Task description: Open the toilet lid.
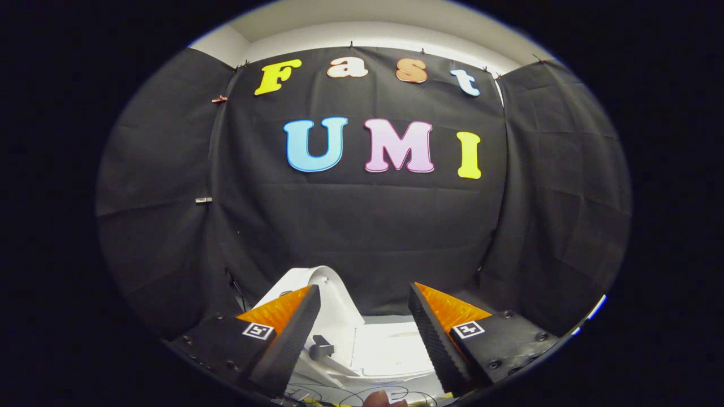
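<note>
The toilet lid point(325, 294) is white and glossy, with a smooth rounded top edge. It stands raised and tilted, rising just beyond the left finger, which hides its lower left part. Its curved upper rim shows against the black cloth behind it. Below and to the right of it, between the two fingers, lies the white toilet point(390, 350), brightly lit and flat-looking from this angle. A small grey block sits near the lid's base, beside the left finger.
</note>
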The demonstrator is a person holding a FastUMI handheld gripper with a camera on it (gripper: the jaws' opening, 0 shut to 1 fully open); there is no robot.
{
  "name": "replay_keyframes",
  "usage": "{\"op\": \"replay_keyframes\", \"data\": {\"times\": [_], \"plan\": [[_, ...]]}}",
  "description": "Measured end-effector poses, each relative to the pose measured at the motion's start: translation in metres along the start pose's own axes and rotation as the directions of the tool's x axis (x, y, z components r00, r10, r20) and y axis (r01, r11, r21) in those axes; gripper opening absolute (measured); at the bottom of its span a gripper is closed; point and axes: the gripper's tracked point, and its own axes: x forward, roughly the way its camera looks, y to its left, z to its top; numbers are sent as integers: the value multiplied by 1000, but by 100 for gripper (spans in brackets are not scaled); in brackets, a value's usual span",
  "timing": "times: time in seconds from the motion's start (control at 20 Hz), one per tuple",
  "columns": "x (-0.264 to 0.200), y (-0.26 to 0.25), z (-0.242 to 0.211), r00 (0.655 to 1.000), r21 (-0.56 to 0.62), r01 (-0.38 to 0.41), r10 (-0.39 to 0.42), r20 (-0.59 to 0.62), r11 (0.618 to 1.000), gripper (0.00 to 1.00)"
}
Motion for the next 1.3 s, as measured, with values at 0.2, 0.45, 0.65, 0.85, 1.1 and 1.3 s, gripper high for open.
{"op": "replay_keyframes", "data": {"times": [0.2, 0.45, 0.65, 0.85, 1.1, 1.3], "plan": [[-23, -26, 29, 999, -4, 8, -8, 39, 1000, 99], [-52, -63, 58, 994, -28, 9, -6, 111, 1000, 98], [-67, -90, 74, 989, 12, -29, 27, 143, 1000, 98], [-76, -131, 94, 980, 25, 1, -6, 198, 1000, 98], [-76, -173, 101, 977, 40, 29, -37, 209, 999, 98], [-71, -205, 98, 975, 55, 40, -51, 214, 998, 98]]}}
